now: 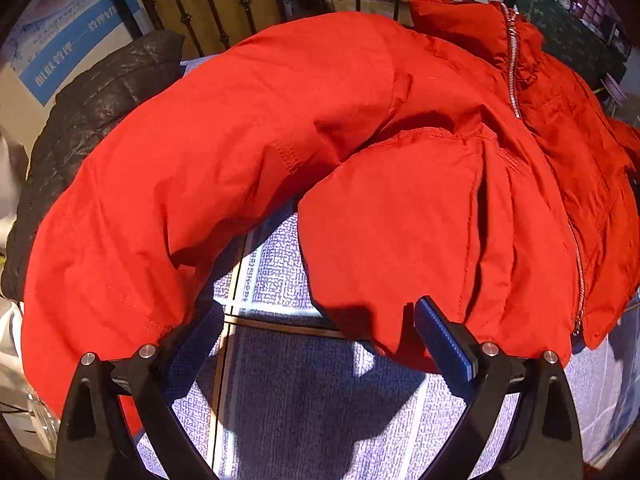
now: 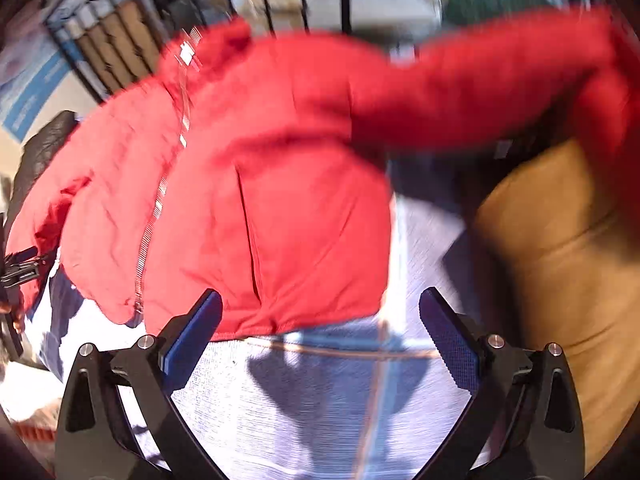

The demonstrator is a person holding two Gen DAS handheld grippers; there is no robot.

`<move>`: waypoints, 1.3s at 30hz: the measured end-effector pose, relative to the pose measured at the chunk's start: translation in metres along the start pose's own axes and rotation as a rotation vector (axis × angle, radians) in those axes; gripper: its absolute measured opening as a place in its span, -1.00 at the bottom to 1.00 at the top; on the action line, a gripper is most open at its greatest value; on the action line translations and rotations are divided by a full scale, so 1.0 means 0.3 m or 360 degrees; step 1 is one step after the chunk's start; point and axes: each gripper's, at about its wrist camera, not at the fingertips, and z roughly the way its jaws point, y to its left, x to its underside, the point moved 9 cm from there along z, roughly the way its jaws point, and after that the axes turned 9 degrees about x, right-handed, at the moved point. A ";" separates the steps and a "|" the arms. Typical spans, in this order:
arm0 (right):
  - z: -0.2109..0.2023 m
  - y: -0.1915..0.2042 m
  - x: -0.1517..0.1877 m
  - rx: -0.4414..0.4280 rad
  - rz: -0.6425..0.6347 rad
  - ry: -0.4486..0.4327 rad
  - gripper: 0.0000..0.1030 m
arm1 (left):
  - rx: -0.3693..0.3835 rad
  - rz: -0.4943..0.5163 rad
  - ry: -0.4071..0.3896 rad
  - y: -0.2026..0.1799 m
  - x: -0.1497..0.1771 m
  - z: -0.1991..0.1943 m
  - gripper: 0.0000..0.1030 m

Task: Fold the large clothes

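Note:
A red zip-up jacket [image 1: 360,128] lies front up on a blue-and-white checked cloth [image 1: 304,400]. Its silver zipper [image 1: 512,80] runs down the middle. One sleeve [image 1: 140,216] curves down toward my left gripper. My left gripper [image 1: 320,344] is open, with the jacket's hem just ahead of its blue pads and nothing between them. In the blurred right wrist view the jacket [image 2: 248,184] fills the middle and its other sleeve [image 2: 480,84] stretches right. My right gripper [image 2: 320,328] is open and empty just short of the hem.
A black quilted garment [image 1: 92,112] lies left of the jacket. A tan cushion or garment [image 2: 560,272] sits at the right. Black metal railings [image 1: 208,8] and a blue-and-white poster [image 1: 68,48] stand behind. The other gripper's black parts [image 2: 16,276] show at the left edge.

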 end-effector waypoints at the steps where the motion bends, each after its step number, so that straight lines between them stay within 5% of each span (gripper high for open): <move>1: 0.024 0.001 0.027 0.0016 0.0033 0.0013 0.89 | 0.0023 -0.0045 0.0009 0.007 -0.009 0.021 0.83; 6: 0.174 -0.090 0.027 0.0176 0.0096 0.0032 0.89 | 0.0015 -0.0065 0.0066 -0.005 -0.026 0.134 0.85; 11: 0.300 -0.028 0.051 0.0116 0.0001 0.0210 0.81 | 0.0002 -0.0147 0.0119 -0.046 -0.072 0.217 0.85; 13: 0.336 0.007 0.058 0.0047 0.0047 0.0261 0.38 | 0.0000 -0.0113 0.0157 -0.068 -0.091 0.242 0.74; 18: 0.320 0.099 0.043 0.0035 0.0159 0.0305 -0.66 | 0.0093 -0.0044 0.0228 -0.136 -0.132 0.240 -0.23; 21: 0.242 0.137 0.024 -0.0065 0.0222 0.0259 -0.76 | 0.0118 -0.0086 0.0181 -0.144 -0.168 0.193 -0.70; 23: 0.150 0.136 0.007 -0.0175 0.0315 0.0206 -0.78 | 0.0224 -0.0184 0.0107 -0.140 -0.206 0.125 -0.79; 28: -0.167 0.118 -0.025 -0.0470 0.0487 0.0053 -0.80 | 0.0394 -0.0255 -0.0099 -0.126 -0.280 -0.133 -0.84; 34: -0.563 0.198 0.071 -0.0597 0.0292 -0.0035 -0.82 | 0.0416 -0.0309 -0.0288 -0.121 -0.295 -0.418 -0.87; 37: -0.644 0.187 0.148 -0.0552 0.0214 -0.0032 -0.82 | 0.0375 -0.0254 -0.0304 -0.119 -0.230 -0.522 -0.87; 39: -0.581 0.178 0.264 -0.0500 0.0287 0.0078 -0.81 | 0.0278 -0.0195 -0.0239 -0.099 -0.151 -0.511 -0.87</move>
